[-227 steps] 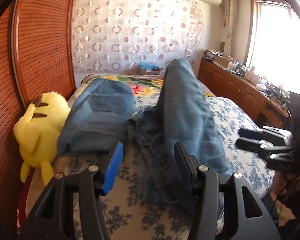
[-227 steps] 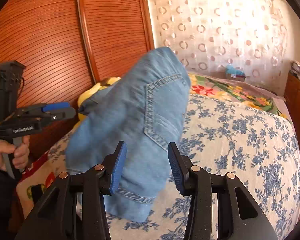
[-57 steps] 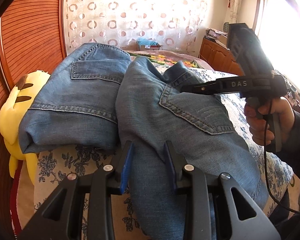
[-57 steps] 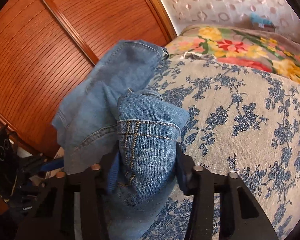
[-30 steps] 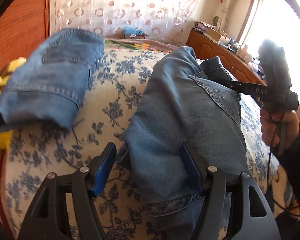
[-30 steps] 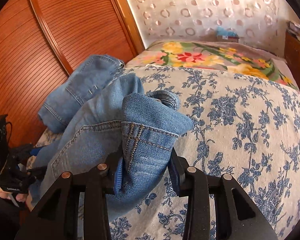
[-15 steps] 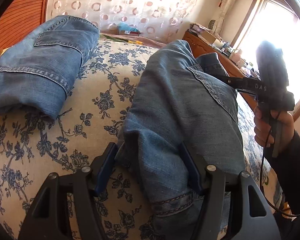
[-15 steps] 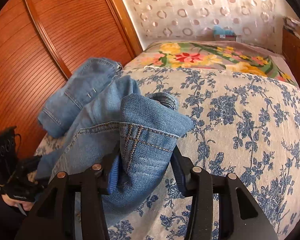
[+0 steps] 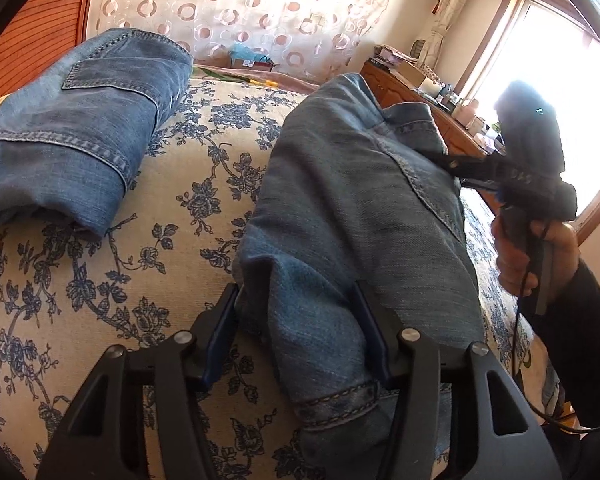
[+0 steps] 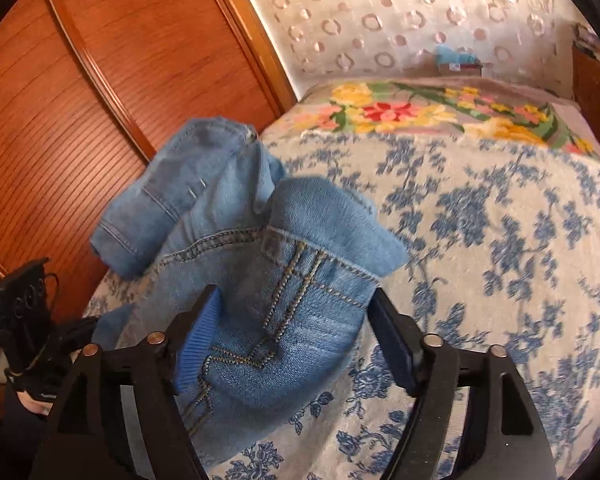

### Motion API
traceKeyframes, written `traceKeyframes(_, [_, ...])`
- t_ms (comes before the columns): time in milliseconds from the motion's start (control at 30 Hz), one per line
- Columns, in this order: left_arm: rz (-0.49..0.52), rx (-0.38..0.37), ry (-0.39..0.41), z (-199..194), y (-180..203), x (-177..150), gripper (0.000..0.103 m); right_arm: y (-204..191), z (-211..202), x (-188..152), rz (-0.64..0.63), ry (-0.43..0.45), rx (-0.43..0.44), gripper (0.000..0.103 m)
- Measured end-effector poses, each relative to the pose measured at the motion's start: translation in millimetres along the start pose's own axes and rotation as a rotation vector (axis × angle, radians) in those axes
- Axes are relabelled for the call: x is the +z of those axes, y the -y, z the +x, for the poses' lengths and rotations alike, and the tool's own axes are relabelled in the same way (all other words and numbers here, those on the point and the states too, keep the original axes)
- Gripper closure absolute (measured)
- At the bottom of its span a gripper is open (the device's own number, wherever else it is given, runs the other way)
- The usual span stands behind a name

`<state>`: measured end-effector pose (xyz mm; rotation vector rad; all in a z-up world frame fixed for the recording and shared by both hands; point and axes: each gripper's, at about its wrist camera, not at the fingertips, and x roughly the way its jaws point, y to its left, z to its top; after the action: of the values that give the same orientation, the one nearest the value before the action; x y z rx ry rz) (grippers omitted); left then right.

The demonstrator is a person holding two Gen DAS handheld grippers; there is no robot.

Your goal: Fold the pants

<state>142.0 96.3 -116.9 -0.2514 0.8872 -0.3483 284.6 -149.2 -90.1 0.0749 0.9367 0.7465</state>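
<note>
A pair of blue jeans (image 9: 360, 200) lies folded lengthwise on the bed. My left gripper (image 9: 294, 320) has the hem end of the legs bunched between its fingers, and its closing jaws press on the denim. In the right wrist view the waistband end (image 10: 300, 248) sits between the fingers of my right gripper (image 10: 296, 328). Its jaws are opening, and the right pad (image 10: 392, 340) stands clear of the cloth. A hand (image 9: 520, 256) holds that gripper at the far end of the jeans.
Another folded pair of jeans (image 9: 72, 128) lies at the bed's left side, against the wooden wardrobe (image 10: 100, 80). The bed has a blue floral cover (image 9: 100, 280) and a bright flowered blanket (image 10: 420, 112) behind. A cluttered dresser (image 9: 420, 92) stands under the window.
The left jaws have drawn in on the leg end. The right jaws have spread wide, and the waistband has slackened between them. Neither hand has shifted much.
</note>
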Motion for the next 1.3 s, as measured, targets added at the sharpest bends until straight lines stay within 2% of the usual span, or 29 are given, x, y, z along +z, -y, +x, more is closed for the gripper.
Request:
traceKeyframes(67, [-0.005, -0.013, -0.002, -0.1, 0.1, -0.3, 0.058, 3.3, 12.0, -1.9, 0.022, -0.031, 0.027, 0.026])
traceKeyframes(100, [-0.002, -0.018, -0.002, -0.7, 1.2, -0.5, 0.059, 4.2, 16.7, -3.2, 0.032, -0.041, 0.047, 0.030])
traceKeyframes(200, [-0.018, -0.031, 0.005, -3.6, 2.0, -0.5, 0.069, 0.3, 21.0, -5.8, 0.042, -0.049, 0.085, 0.051])
traceKeyframes(267, [-0.029, -0.028, 0.017, -8.5, 3.4, -1.3, 0.076, -7.2, 15.1, 0.2, 0.031, -0.042, 0.093, 0.069])
traceKeyframes(367, [-0.052, -0.047, 0.041, -18.9, 2.3, 1.1, 0.078, -21.8, 3.9, 16.2, 0.019, -0.022, 0.153, 0.076])
traceKeyframes(600, [-0.073, -0.035, 0.180, -74.5, -12.8, 30.0, 0.079, -99.6, -9.4, 73.5, -0.120, 0.046, 0.214, 0.078])
traceKeyframes(800, [-0.053, 0.049, 0.299, -134.0, -45.7, 67.0, 0.079, -146.8, 2.3, 128.0, -0.187, 0.112, 0.290, 0.078])
traceKeyframes(967, [-0.046, 0.129, 0.314, -156.9, -81.3, 88.7, 0.080, -172.6, 42.7, 155.0, -0.254, 0.131, 0.324, 0.078])
traceKeyframes(1067, [-0.045, 0.166, 0.302, -158.3, -94.3, 97.1, 0.080, -181.2, 71.3, 165.0, -0.251, 0.114, 0.349, 0.078])
traceKeyframes(1300, [-0.058, 0.231, 0.305, -157.2, -116.6, 115.0, 0.080, -196.3, 103.6, 188.4, -0.250, 0.121, 0.414, 0.078])
